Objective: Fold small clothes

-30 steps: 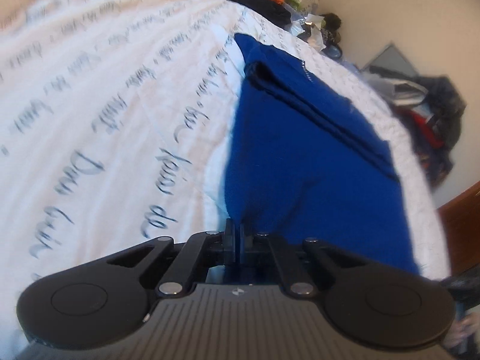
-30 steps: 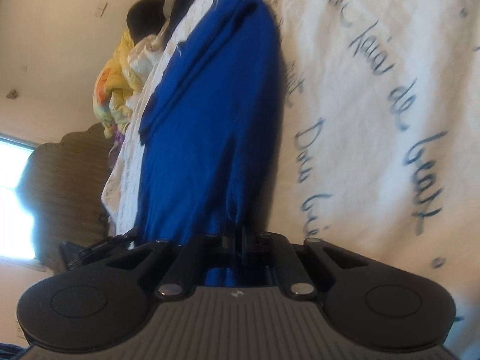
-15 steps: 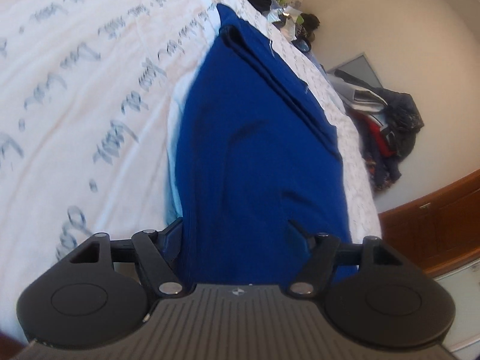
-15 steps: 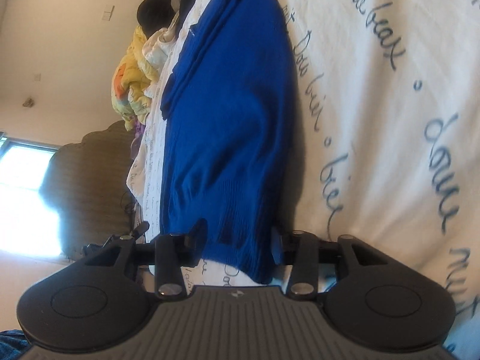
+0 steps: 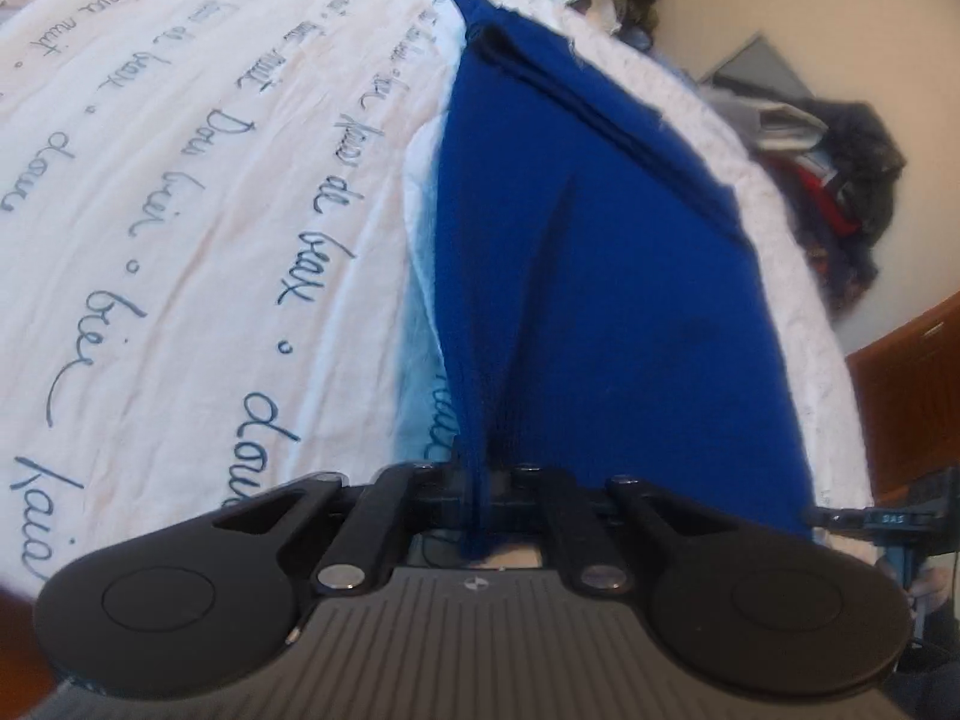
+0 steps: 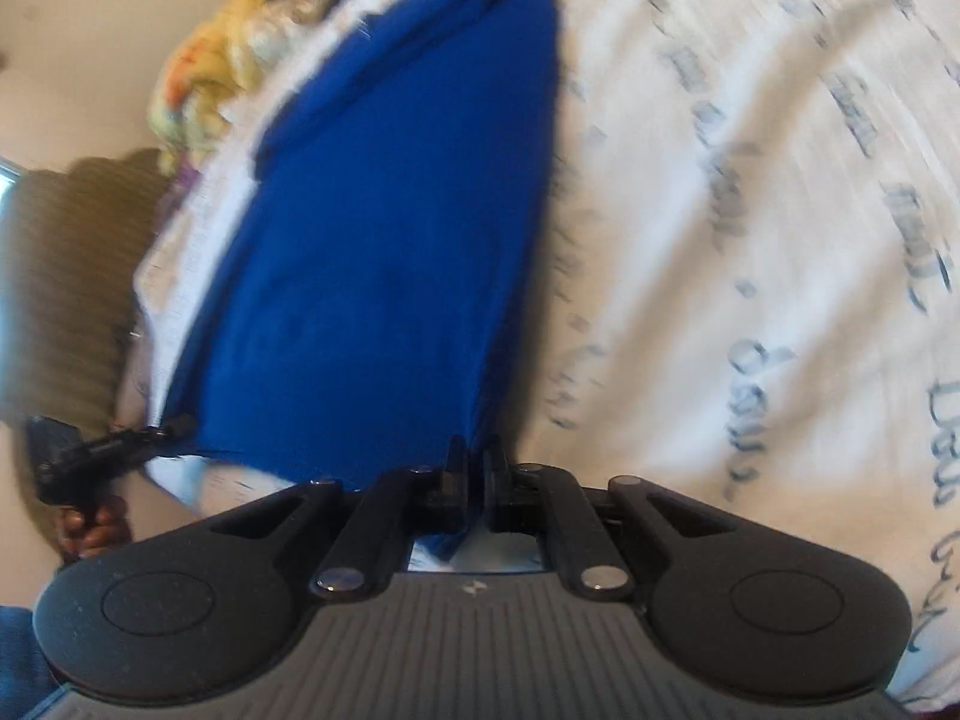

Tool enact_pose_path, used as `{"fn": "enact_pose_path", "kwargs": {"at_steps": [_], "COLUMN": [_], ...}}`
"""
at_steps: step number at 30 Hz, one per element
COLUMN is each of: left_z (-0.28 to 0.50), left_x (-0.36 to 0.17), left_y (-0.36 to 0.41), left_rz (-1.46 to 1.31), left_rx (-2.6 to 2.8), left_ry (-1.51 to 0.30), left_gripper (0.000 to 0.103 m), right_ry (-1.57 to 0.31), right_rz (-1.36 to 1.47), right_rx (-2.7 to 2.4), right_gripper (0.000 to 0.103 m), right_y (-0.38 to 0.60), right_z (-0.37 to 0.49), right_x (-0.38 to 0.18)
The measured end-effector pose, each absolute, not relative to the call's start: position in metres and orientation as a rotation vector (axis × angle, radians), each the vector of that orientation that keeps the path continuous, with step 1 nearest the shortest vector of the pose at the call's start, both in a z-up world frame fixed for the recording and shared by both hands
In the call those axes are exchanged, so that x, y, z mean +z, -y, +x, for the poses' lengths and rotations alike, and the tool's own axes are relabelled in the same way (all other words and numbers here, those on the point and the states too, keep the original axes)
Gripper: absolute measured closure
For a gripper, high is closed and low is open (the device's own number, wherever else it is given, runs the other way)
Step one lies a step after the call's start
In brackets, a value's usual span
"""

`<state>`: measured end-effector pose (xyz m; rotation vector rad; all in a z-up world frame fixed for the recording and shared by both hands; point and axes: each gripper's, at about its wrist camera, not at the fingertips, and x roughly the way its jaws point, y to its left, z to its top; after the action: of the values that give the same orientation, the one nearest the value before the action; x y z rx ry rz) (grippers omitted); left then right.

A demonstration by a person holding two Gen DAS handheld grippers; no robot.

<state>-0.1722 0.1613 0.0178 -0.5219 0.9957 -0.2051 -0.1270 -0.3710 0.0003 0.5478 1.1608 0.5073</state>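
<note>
Both of my tongs have closed again since half a second ago, when they stood spread around the hem: now my left gripper (image 5: 480, 477) pinches the near left corner of the blue knit sweater (image 5: 600, 276) and my right gripper (image 6: 476, 474) pinches the near right corner, each with a thin tuck of cloth between shut jaws. That sweater lies lengthwise on the white duvet (image 5: 180, 192), stretching away from me, its far end already doubled into a thick band. It is soft, light and limp, so I judge it will sag and drag between the two corners; holding the ribbed hem at its outer ends is the sensible place, since the knit there is firmer and less likely to slip out. Cursive French runs across the duvet: I read "doux", "bien" and "de beaux", perhaps "fais" before it, though the right view is motion-blurred. No label shows on the sweater. A heap of clothes (image 5: 840, 180) sits by the wall beyond the bed.
</note>
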Motion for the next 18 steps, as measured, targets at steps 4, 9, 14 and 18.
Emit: {"fn": "enact_pose_path", "kwargs": {"at_steps": [4, 9, 14, 18], "left_z": [-0.167, -0.121, -0.004, 0.045], "left_x": [0.041, 0.101, 0.062, 0.017], "left_y": [-0.166, -0.123, -0.038, -0.018], "left_rz": [-0.454, -0.162, -0.003, 0.01], "left_rx": [-0.154, -0.119, -0.081, -0.033], "left_ry": [-0.967, -0.674, -0.62, -0.726], "left_gripper": [0.083, 0.002, 0.042, 0.042], "right_ry": [-1.14, -0.904, -0.745, -0.794], "right_rz": [0.628, 0.495, 0.285, 0.018], "right_rx": [0.461, 0.392, 0.303, 0.158], "right_gripper": [0.096, 0.071, 0.045, 0.047], "right_y": [0.379, 0.365, 0.281, 0.22], "right_z": [-0.131, -0.095, 0.004, 0.06], "right_x": [0.0, 0.052, 0.056, 0.03]}}
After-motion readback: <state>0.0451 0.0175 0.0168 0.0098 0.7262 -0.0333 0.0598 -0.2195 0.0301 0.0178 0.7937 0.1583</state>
